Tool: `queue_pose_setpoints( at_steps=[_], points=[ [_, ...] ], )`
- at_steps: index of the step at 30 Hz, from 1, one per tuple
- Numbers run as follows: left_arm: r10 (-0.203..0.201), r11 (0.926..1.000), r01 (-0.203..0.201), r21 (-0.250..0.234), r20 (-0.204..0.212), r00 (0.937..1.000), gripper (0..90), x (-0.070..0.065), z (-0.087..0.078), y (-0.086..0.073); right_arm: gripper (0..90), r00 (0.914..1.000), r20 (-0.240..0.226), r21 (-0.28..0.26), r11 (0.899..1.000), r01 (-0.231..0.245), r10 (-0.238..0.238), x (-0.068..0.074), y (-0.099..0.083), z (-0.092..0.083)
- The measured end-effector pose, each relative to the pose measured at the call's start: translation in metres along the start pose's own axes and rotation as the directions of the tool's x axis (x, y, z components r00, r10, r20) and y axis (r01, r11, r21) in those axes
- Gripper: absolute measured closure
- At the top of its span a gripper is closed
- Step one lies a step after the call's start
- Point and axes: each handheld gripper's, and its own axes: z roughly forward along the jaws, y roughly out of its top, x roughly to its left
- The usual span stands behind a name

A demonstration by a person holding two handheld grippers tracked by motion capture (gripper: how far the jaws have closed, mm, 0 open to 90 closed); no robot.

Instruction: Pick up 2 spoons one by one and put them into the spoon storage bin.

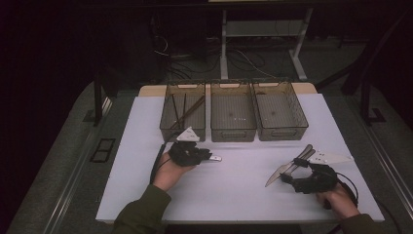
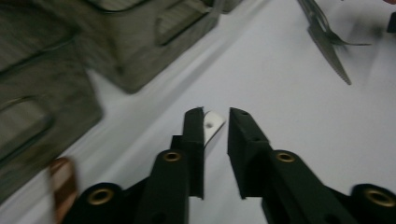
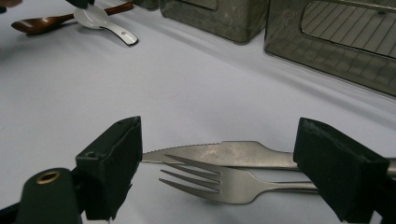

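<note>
**Friend:** What is your left claw (image 1: 206, 157) doing?

**Me:** It is on the left half of the bench (image 1: 234, 195), just in front of the boxes. Its two black jaws are a little bit apart. The white spoon (image 1: 215, 158) lies right at their tips. Looking along that claw, I see the end of the spoon's handle, the bit with the small hole, peeking out between the jaws. They are not squeezing it.

**Friend:** Is anything next to that spoon?

**Me:** Yes, a brown wooden spoon (image 3: 43, 23) lies just beside it on the bench.

**Friend:** And your right claw (image 1: 292, 174)?

**Me:** It is near the right edge of the bench, close to the near right corner. Its jaws are wide apart, one on each side of a knife (image 3: 219, 154) and a fork (image 3: 205, 181). The two lie flat together, the fork partly on top of the knife. My jaws are not pressing on them.

**Friend:** What about the boxes?

**Me:** Three see-through boxes (image 1: 233, 132) sit side by side along the far edge. The left one has some long thin sticks (image 1: 184, 111) in it.
</note>
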Motion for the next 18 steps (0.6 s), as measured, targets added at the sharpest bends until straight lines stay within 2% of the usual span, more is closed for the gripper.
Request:
queue_pose_setpoints(
  at_steps=[4,6,10,15,17,18],
  points=[
    [-0.025,0.9996,0.024,-0.016,-0.061,0.9978,62.4,0.015,-0.017,-0.008,15.3,1.0,0.001,0.002,1.0,-0.001,0.001,0.0,0.0,0.0],
    [-0.048,0.9987,0.047,-0.018,-0.072,0.9963,57.0,0.024,-0.022,-0.013,15.3,1.0,0.001,0.001,1.0,-0.002,0.002,0.0,0.0,0.0],
    [-0.062,0.998,0.063,0.01,-0.078,0.9951,46.7,0.036,-0.022,-0.022,15.3,1.0,0.0,0.003,1.0,-0.002,0.002,0.0,0.0,0.001],
    [-0.048,0.9968,0.054,0.059,-0.097,0.9941,43.0,0.04,-0.015,-0.026,15.3,1.0,-0.002,0.005,1.0,-0.001,0.001,0.0,0.0,0.001],
    [-0.019,0.9965,0.027,0.079,-0.102,0.9946,42.9,0.04,-0.013,-0.026,15.3,1.0,-0.001,0.005,1.0,-0.001,0.001,0.0,0.0,0.001],
    [-0.023,0.9961,0.032,0.082,-0.106,0.9941,42.9,0.039,-0.012,-0.026,15.3,1.0,-0.001,0.005,1.0,0.0,0.0,0.0,0.0,0.001]
  ],
)
